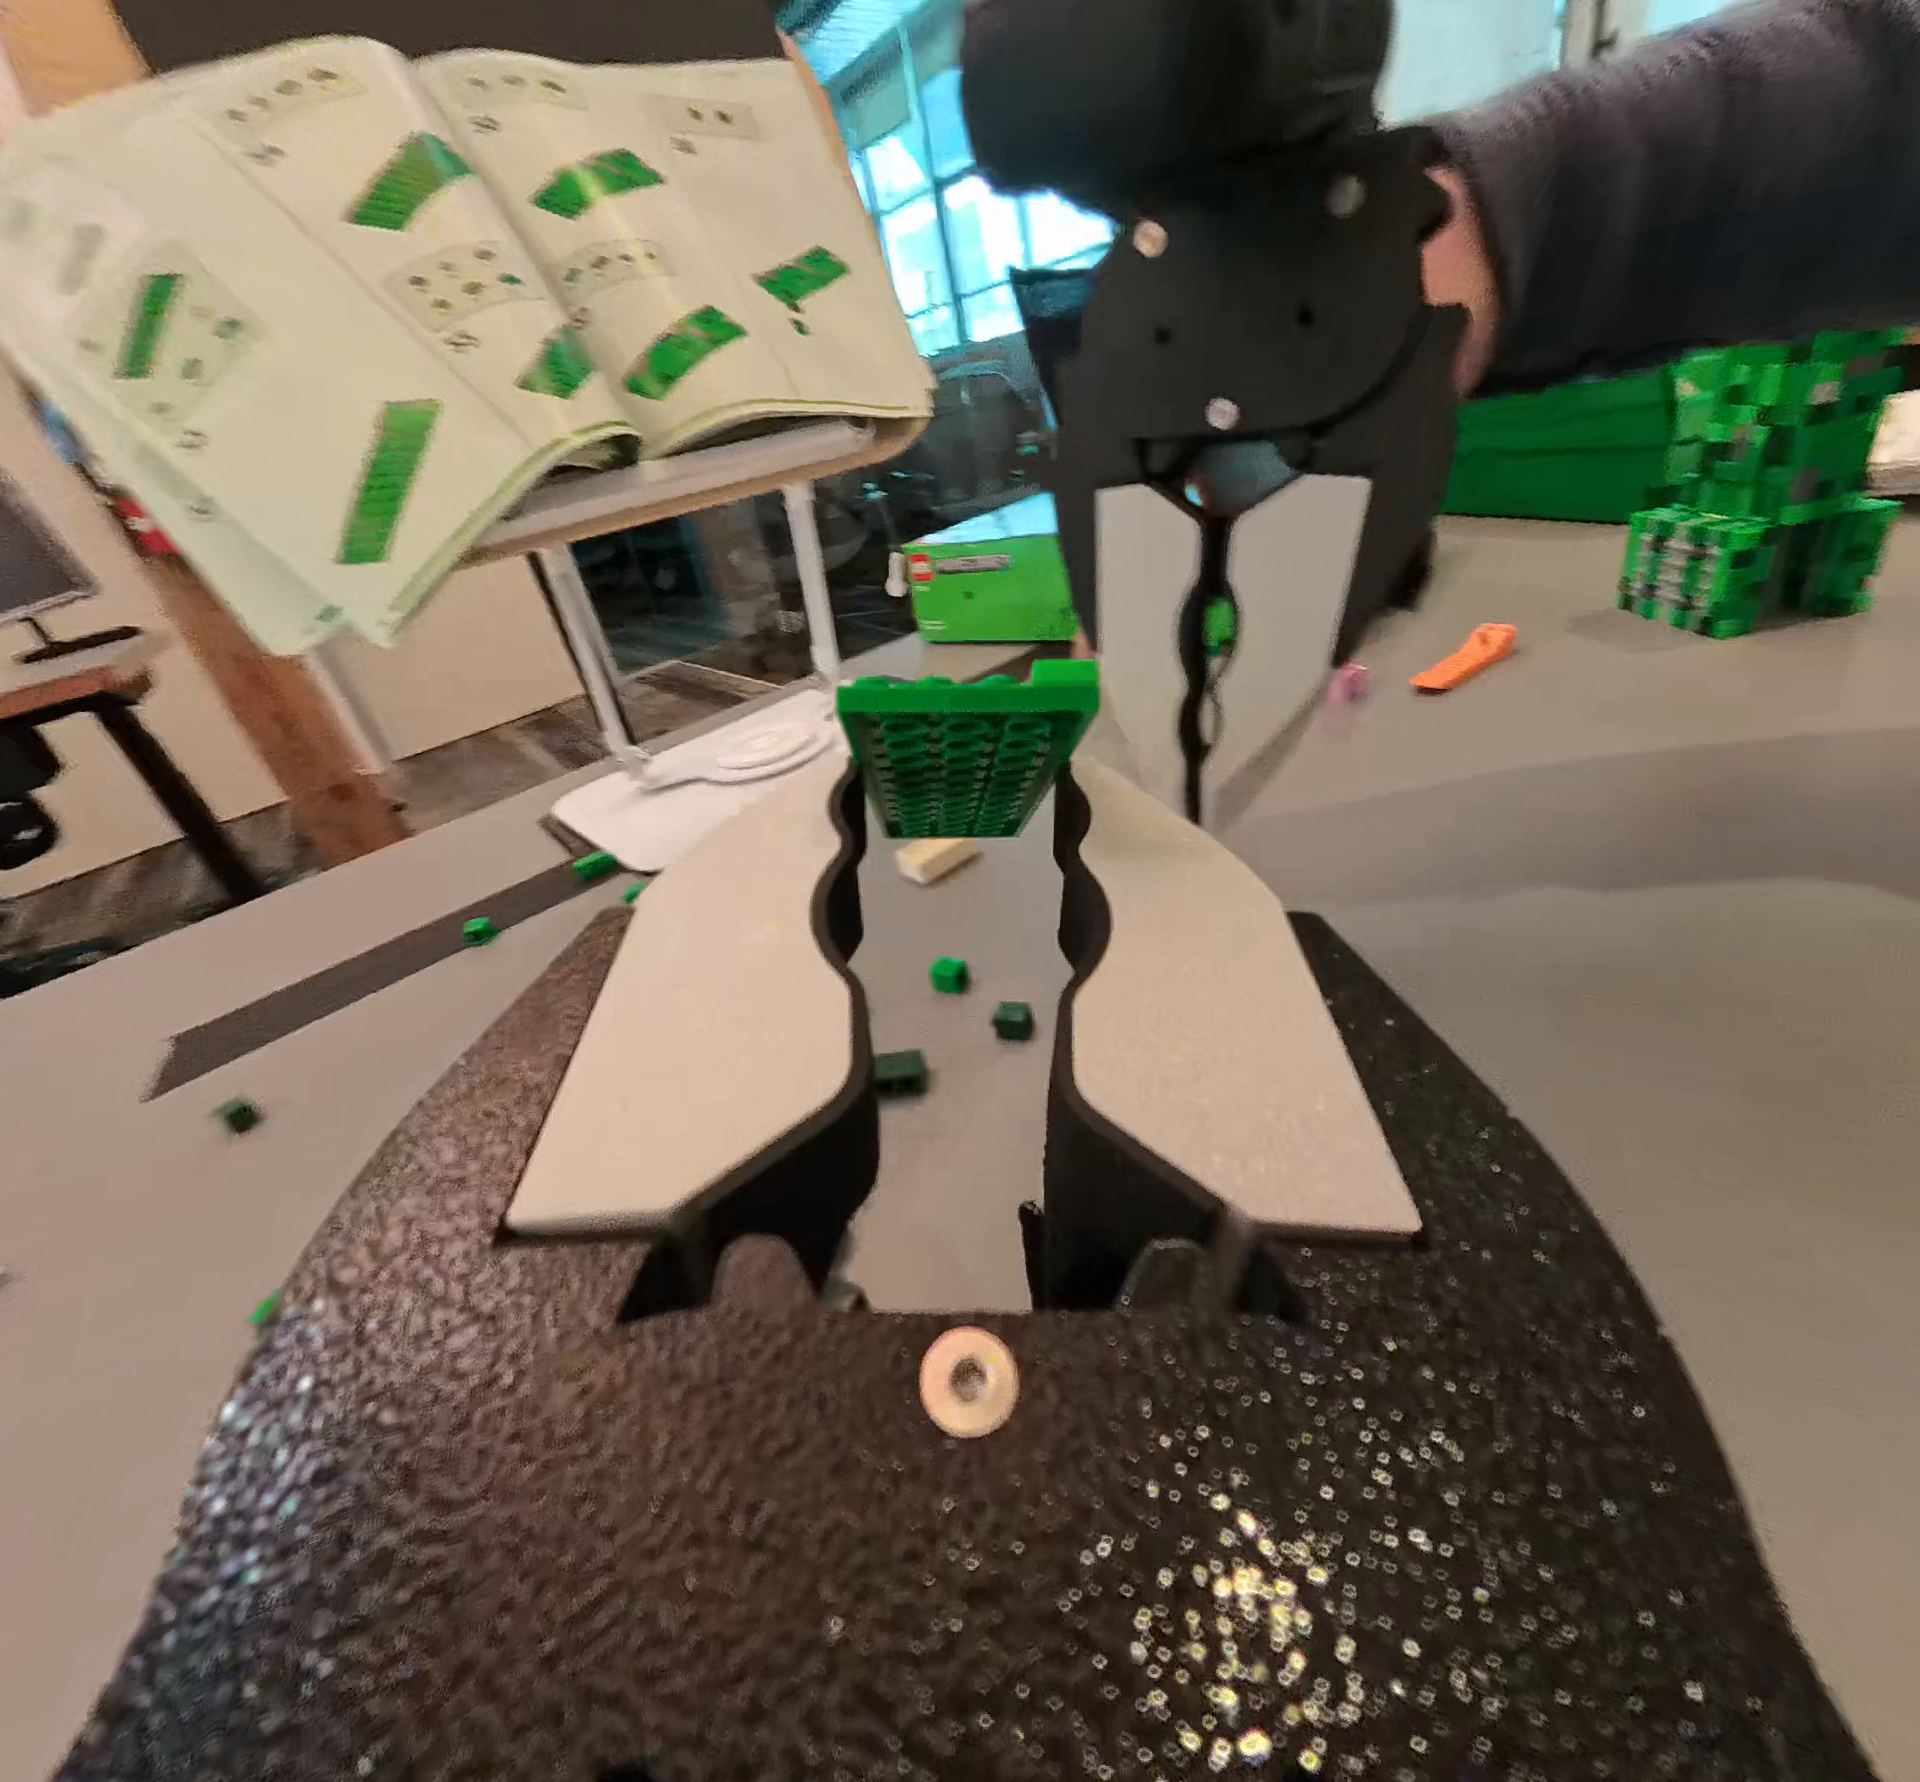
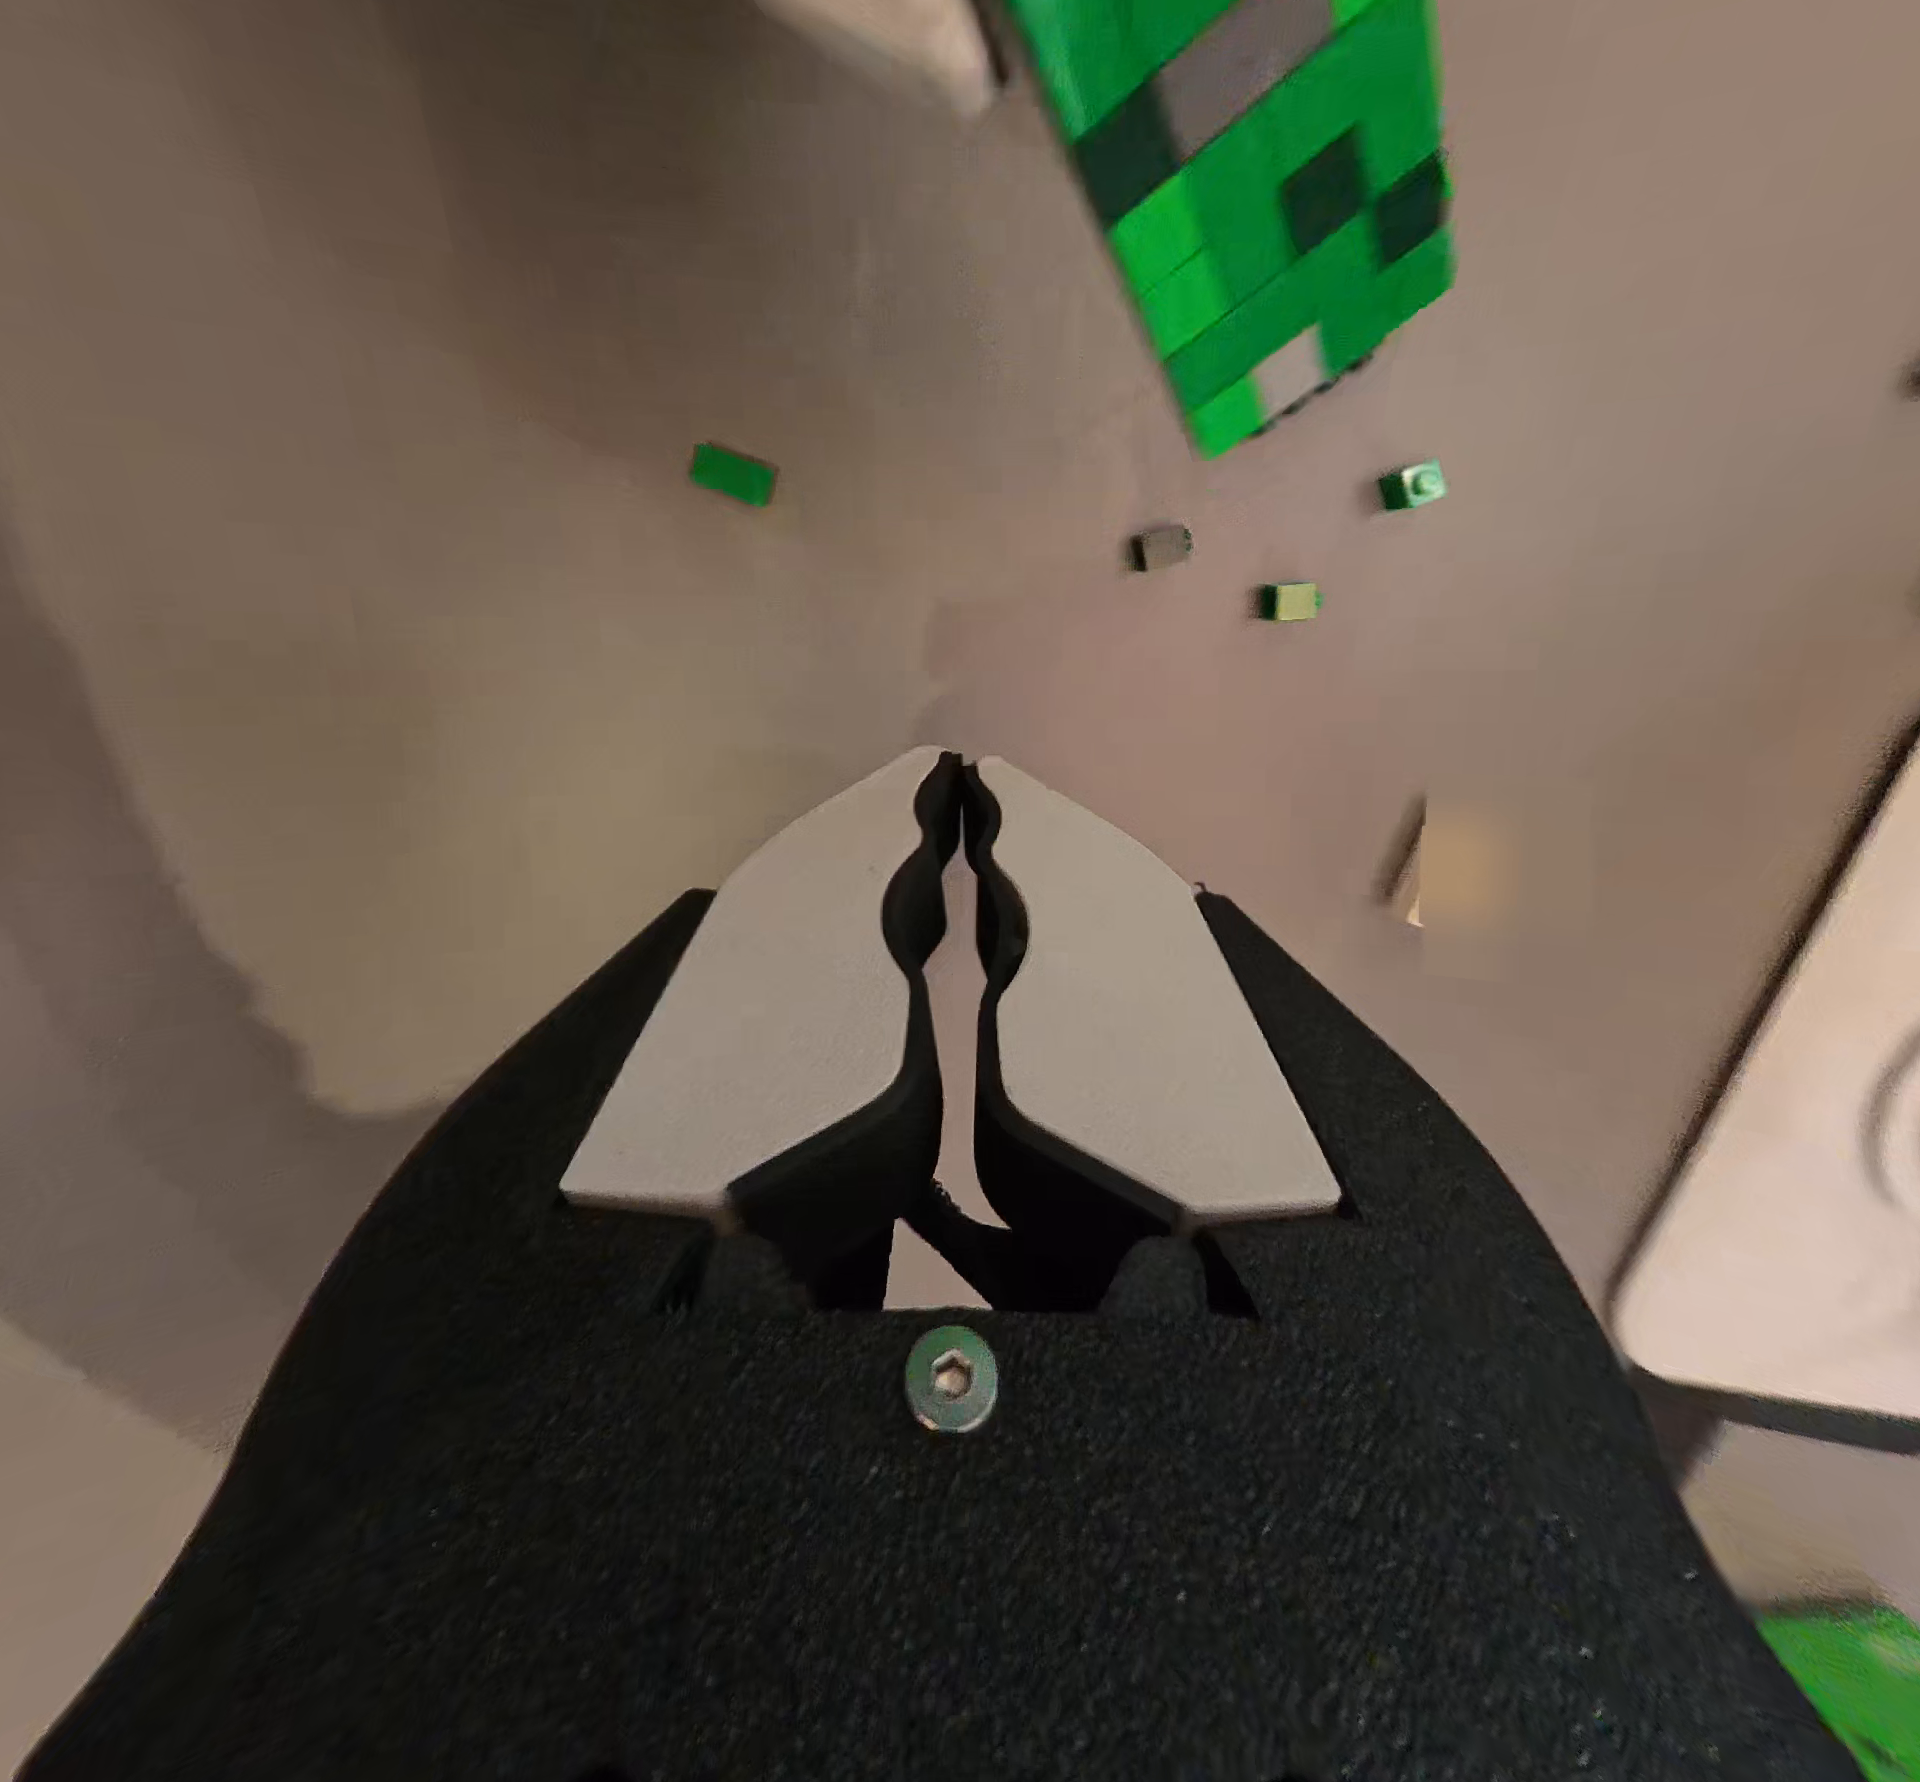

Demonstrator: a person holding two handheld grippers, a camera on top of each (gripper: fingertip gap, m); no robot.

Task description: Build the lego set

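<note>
My left gripper (image 1: 961, 802) is shut on a green plate (image 1: 966, 756), pinching its two side edges at the fingertips and holding it above the grey table (image 1: 1558, 901) with its underside facing the camera. In the right wrist view a green, dark green and grey tiled panel (image 2: 1247, 122) shows at the top, blurred. My right gripper (image 2: 956, 766) is shut with its tips touching and nothing visible between them. It also shows in the left wrist view (image 1: 1193, 797), pointing down just behind and right of the plate, held by a hand in a dark sleeve.
Several loose green pieces (image 1: 949, 974) lie under the left gripper, and more (image 2: 732, 475) lie ahead of the right one. An open instruction booklet (image 1: 416, 278) rests on a stand at left. A built green figure (image 1: 1766, 506), an orange separator (image 1: 1465, 657) and a green box (image 1: 987, 579) lie beyond. The gap from one gripper's tips to the other's is roughly 10 centimeters.
</note>
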